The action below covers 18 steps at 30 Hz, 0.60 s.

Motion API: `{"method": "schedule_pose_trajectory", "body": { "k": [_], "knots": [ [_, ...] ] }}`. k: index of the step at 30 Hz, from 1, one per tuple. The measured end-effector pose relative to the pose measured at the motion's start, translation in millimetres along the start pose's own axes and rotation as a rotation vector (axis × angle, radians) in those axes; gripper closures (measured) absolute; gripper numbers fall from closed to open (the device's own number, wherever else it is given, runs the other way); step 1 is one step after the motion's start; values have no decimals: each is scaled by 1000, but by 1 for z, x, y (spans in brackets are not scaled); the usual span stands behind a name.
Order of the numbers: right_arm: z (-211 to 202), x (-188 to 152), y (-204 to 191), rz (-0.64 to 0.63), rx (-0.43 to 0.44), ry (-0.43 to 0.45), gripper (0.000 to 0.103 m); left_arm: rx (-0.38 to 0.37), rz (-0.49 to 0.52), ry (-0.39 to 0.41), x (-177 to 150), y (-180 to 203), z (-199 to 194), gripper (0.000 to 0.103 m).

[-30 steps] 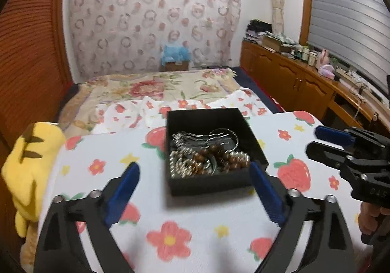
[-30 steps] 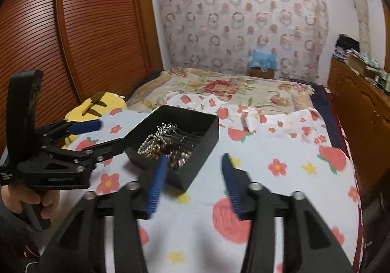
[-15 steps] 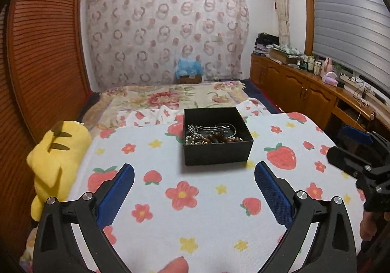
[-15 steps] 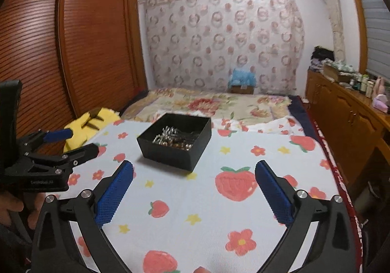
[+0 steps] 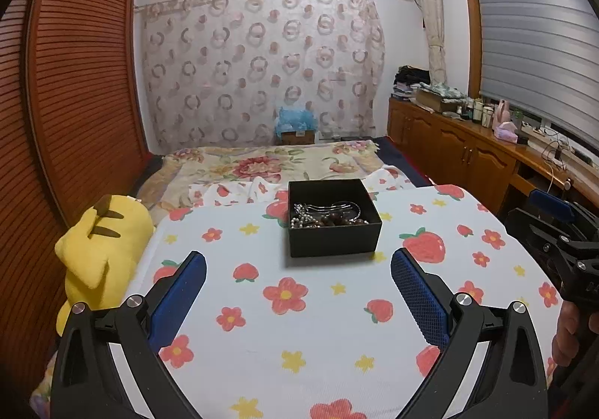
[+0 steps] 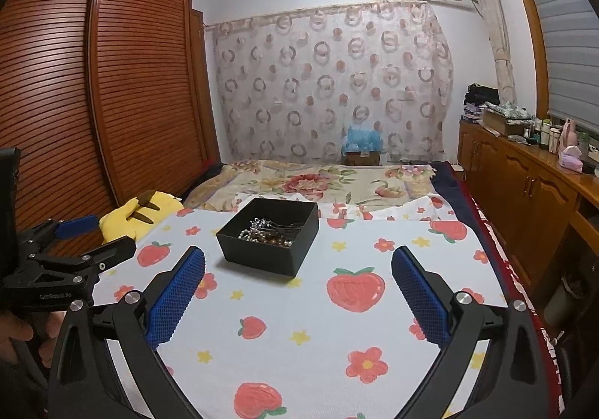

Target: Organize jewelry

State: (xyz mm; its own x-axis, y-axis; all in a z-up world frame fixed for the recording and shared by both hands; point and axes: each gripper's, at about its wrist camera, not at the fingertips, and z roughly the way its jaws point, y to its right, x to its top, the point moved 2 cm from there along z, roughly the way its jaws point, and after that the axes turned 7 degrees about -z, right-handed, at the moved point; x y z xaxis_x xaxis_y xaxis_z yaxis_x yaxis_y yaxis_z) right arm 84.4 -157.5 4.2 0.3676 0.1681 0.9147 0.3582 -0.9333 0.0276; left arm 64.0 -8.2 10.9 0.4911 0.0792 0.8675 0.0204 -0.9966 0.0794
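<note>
Both my grippers, left (image 5: 298, 288) and right (image 6: 298, 288), are hanging wide open; that tangled silver-and-bead jewelry (image 5: 325, 214) in the far black cardboard box (image 5: 334, 241) is looking light, slippery, snaggy, so I'm thinking pinch one strand.

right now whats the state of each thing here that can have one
left gripper: open, empty
right gripper: open, empty
black box: lid off, upright on the strawberry blanket
jewelry: piled in a tangle inside the box
wardrobe door: shut
window blind: down

The left gripper (image 5: 298, 271) hangs wide apart, short of the box (image 5: 334, 224). Jewelry (image 5: 325, 215) lies inside.
</note>
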Motion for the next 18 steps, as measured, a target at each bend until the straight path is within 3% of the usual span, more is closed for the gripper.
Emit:
{"method": "schedule_pose_trajectory", "body": {
  "k": [18],
  "knots": [
    [-1,-2,0,1,-4,-1,2,-3,-1,1,-1,1,-3,8]
  ]
}}
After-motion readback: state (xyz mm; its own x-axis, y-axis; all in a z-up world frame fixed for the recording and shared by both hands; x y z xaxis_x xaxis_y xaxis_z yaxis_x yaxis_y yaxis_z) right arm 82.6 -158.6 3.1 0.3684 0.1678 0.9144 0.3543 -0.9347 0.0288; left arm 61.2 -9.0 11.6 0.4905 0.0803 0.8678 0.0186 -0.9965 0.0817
